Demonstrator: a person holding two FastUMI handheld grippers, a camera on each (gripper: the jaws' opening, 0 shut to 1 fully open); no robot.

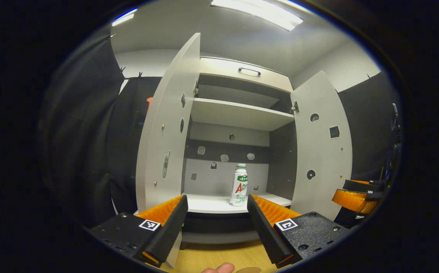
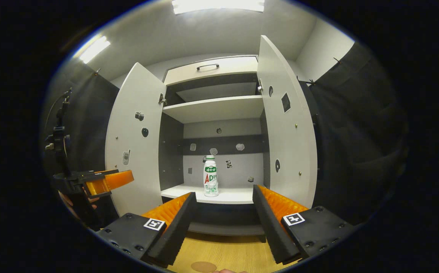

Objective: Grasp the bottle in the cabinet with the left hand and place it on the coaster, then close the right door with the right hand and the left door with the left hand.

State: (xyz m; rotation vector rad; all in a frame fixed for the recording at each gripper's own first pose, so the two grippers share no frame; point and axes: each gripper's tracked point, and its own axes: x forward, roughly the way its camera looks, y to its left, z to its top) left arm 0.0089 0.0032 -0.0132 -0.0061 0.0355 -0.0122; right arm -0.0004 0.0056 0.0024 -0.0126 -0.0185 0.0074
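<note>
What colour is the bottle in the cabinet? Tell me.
The small plastic bottle is white with a green-and-red label and a white cap, clearest in the right gripper view.

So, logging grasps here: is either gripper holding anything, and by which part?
Nothing is held. Left gripper and right gripper are open; the white plastic bottle stands on the cabinet shelf.

We saw the small plastic bottle (image 2: 210,181) upright on the wooden cabinet's lower shelf (image 2: 227,196), between two open doors (image 2: 135,140).

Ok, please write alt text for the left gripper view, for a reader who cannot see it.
A white bottle stands upright on the lower shelf of an open cabinet, both doors swung wide. The left gripper is open in front of it, not touching.
</note>
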